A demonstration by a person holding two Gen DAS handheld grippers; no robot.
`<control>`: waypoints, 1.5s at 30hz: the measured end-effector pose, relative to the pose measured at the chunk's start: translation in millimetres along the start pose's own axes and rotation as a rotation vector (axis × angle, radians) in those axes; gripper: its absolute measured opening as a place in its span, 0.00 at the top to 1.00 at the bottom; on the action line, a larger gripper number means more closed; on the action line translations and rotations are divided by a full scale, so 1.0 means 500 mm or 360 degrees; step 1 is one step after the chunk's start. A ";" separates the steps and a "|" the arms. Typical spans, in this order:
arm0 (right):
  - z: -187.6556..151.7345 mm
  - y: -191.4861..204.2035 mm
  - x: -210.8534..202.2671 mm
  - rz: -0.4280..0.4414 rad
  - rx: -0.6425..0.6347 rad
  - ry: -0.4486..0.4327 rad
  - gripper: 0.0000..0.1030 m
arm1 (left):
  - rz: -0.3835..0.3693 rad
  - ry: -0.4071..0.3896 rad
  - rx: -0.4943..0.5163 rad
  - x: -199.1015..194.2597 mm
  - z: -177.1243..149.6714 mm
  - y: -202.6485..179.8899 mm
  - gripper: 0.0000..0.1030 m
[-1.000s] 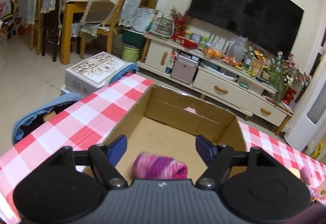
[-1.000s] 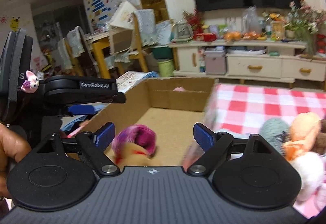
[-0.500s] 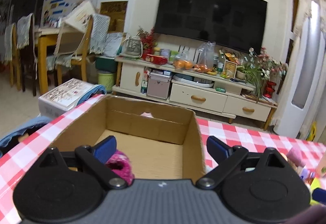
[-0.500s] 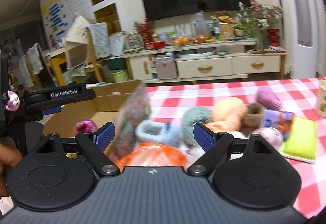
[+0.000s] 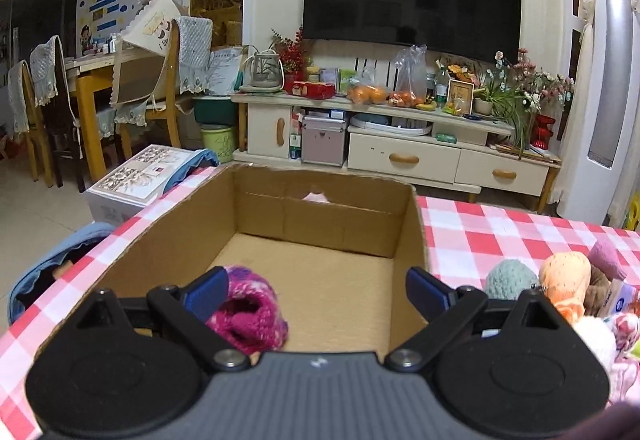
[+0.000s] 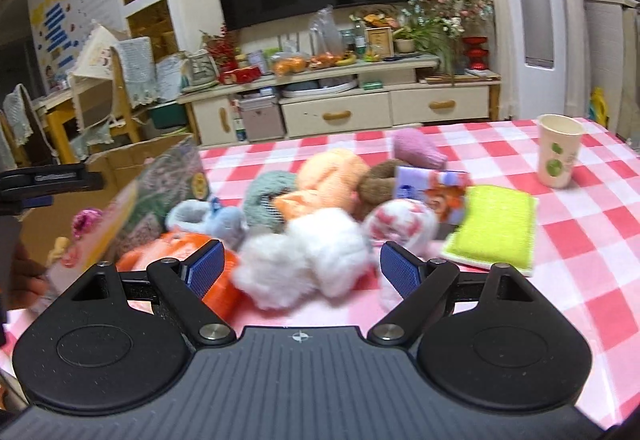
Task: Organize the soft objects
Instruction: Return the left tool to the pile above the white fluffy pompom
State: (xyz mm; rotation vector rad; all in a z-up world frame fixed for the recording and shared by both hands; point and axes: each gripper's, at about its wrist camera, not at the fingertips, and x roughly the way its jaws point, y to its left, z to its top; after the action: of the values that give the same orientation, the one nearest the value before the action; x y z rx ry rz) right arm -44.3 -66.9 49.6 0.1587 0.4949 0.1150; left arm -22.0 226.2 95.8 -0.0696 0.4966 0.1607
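Observation:
An open cardboard box (image 5: 416, 240) stands on the red-checked table; a pink-purple knitted ball (image 5: 248, 312) lies in its near left corner. My left gripper (image 5: 316, 290) hangs open and empty over the box's near edge. My right gripper (image 6: 302, 268) is open and empty, just in front of a pile of soft items: white fluffy cotton (image 6: 304, 260), an orange plush (image 6: 332, 176), a grey-green knitted piece (image 6: 268, 196), a blue slipper (image 6: 212, 218), a yellow-green sponge (image 6: 496, 228). The box shows at the left of the right wrist view (image 6: 120, 168).
A paper cup (image 6: 558, 152) stands far right on the table. A mauve knitted item (image 6: 416, 150) and a small printed packet (image 6: 432, 186) lie behind the pile. A flat printed bag (image 6: 160, 184) leans by the box. Beyond the table are a TV cabinet and chairs.
My right gripper has swung from over the box to the right, now facing the pile of soft items. My left gripper has drawn back a little; the knitted ball stays in the box.

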 end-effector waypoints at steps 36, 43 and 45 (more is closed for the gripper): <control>0.001 -0.319 0.065 -0.0103 0.0718 0.0108 0.00 | -0.0595 0.0140 0.0213 -0.041 -0.077 -0.304 0.04; 0.036 -0.342 0.082 -0.0029 0.0655 0.0035 0.00 | -0.0593 0.0247 0.0274 -0.006 -0.104 -0.351 0.10; 0.043 -0.331 0.094 0.0064 0.0584 0.0033 0.00 | -0.0590 0.0300 0.0240 0.010 -0.110 -0.357 0.13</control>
State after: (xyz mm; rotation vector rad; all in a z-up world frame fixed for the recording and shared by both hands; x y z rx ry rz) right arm 19.1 -224.9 17.0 0.5270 0.5303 0.0639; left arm -13.2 45.5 50.1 -0.0284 0.6732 -0.2488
